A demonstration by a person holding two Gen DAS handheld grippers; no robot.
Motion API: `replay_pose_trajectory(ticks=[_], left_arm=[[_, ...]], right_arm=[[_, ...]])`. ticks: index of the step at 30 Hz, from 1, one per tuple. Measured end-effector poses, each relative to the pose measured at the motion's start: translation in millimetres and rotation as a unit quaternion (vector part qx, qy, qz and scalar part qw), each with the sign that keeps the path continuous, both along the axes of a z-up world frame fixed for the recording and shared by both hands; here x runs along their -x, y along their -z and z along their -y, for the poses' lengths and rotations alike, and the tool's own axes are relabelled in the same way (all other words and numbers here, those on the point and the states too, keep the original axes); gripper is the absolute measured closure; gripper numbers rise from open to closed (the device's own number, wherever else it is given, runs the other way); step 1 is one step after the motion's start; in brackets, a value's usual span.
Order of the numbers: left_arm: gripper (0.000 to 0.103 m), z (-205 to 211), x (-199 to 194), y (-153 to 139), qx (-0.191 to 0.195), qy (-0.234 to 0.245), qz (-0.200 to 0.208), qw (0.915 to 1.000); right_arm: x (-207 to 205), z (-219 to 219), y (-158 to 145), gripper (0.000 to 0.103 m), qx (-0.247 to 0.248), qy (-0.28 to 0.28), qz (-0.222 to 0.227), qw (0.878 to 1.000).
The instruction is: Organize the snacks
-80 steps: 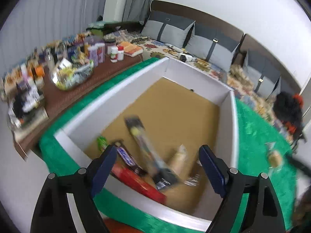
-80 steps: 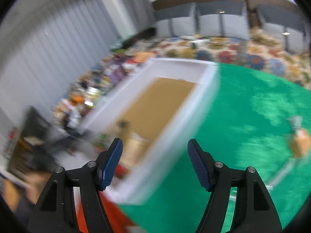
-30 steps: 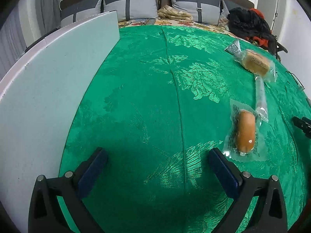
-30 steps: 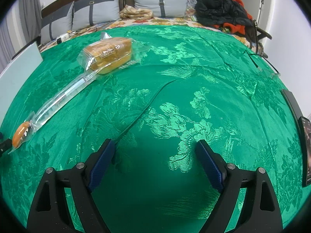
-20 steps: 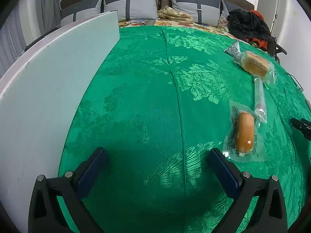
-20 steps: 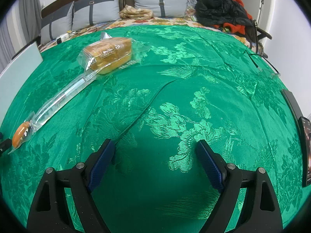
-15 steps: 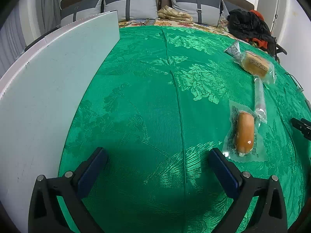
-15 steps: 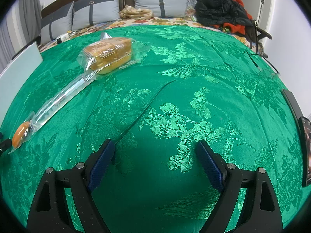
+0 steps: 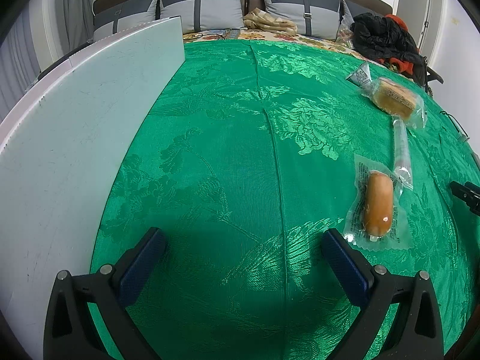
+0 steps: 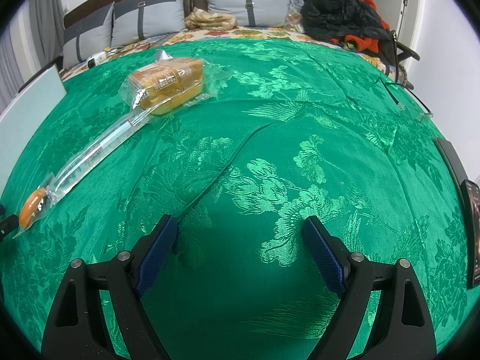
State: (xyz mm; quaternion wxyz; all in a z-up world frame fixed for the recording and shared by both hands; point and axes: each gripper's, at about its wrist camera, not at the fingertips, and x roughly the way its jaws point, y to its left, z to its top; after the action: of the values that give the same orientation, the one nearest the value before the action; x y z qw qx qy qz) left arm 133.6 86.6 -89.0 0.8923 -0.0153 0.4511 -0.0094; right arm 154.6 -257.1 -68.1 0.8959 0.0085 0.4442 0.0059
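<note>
Sausage [image 9: 377, 204], sealed in a clear pouch, lies on the green cloth [image 9: 240, 150] at 2 o'clock of the left gripper [image 9: 240, 258], long axis running 12 to 6. Both grippers, right [image 10: 240, 243] included, hover wide open and empty. Judged step: between picks; next calls for shifting the left gripper rightward to straddle the sausage crosswise.

glossy green brocade cloth [image 10: 270, 126] under clear shiny plastic snack wrappers [image 9: 378, 201]; matt scuffed white box wall [image 9: 75, 138].
</note>
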Motion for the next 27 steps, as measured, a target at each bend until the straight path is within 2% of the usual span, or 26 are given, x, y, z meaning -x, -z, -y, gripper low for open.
replay_pose_trajectory(ticks=[12,15,16,19,20,22,24,27], left_arm=[[0.000,0,1,1,-0.004,0.000,-0.001,1.0000],[0.000,-1,1,0,0.005,0.008,-0.005,0.9999],[0.001,-3,0,-2,0.014,0.011,-0.012,0.9998],[0.001,-11,2,-16,0.098,0.012,-0.011,0.9951],[0.001,-9,1,-25,0.134,0.020,-0.001,0.9908],[0.001,6,-8,-35,0.152,0.054,-0.003,0.9868],[0.001,31,-22,-37,0.125,0.101,-0.026,0.9866],[0.001,71,-40,-26,0.055,0.163,-0.061,0.9832]], right_arm=[[0,0,0,0.014,0.000,0.000,0.000,1.000],[0,0,0,0.014,0.001,0.000,0.000,1.000],[0,0,0,0.014,0.001,0.000,0.000,1.000],[0,0,0,0.014,0.001,0.000,0.000,1.000],[0,0,1,0.014,0.001,0.000,0.000,1.000],[0,0,0,0.014,0.000,0.000,0.000,1.000],[-1,0,1,0.014,0.000,0.000,0.000,1.000],[-1,0,1,0.014,0.000,0.000,0.000,1.000]])
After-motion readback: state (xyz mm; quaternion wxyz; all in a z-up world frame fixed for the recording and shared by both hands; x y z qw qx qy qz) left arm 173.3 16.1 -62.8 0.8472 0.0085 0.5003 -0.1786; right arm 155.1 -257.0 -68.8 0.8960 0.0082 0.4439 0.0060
